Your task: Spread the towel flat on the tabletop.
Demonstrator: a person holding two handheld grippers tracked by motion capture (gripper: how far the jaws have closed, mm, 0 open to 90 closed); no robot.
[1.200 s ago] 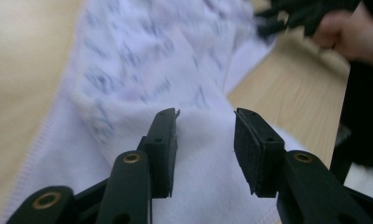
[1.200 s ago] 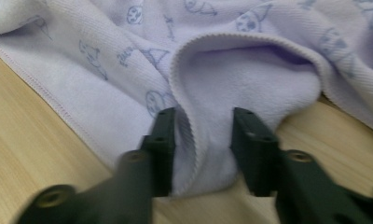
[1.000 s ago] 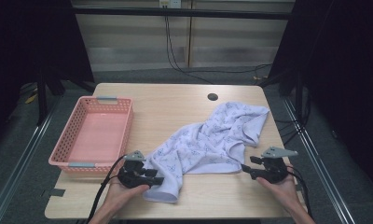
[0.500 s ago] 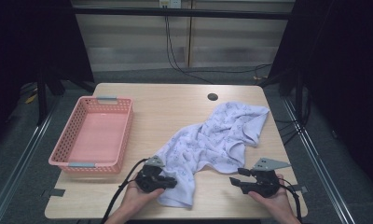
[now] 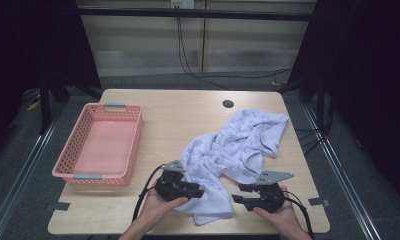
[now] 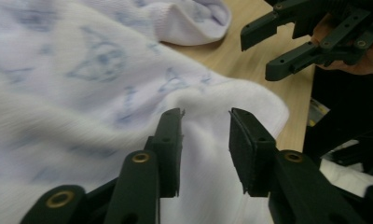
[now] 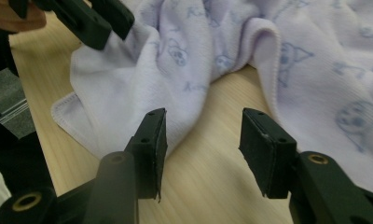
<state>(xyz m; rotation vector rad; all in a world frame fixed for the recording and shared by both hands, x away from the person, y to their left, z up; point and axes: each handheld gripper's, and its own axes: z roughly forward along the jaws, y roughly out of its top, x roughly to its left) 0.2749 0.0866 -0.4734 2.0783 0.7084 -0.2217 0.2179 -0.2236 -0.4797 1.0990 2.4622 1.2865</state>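
Note:
A white towel with a pale blue print [image 5: 238, 145] lies crumpled on the right half of the wooden table [image 5: 188, 115]. Its near corner [image 5: 213, 212] reaches towards the front edge. My left gripper [image 5: 200, 192] is open, resting on that corner's left side. In the left gripper view its jaws [image 6: 205, 114] straddle a raised fold of towel [image 6: 105, 93] without closing on it. My right gripper [image 5: 236, 198] is open just right of the corner. Its jaws [image 7: 203, 114] hover over bare wood, the towel's hem [image 7: 128, 93] under the left one.
An empty pink plastic basket [image 5: 78, 152] stands at the table's left side. A round cable hole [image 5: 228, 104] sits near the far edge. Each gripper view shows the other gripper close by, the right gripper [image 6: 292, 42] and the left gripper [image 7: 91, 21]. Dark floor lies beyond the front edge.
Both grippers have moved inward towards each other and closed in on the towel's near corner. The right one also came nearer the front edge. The towel looks slightly more bunched.

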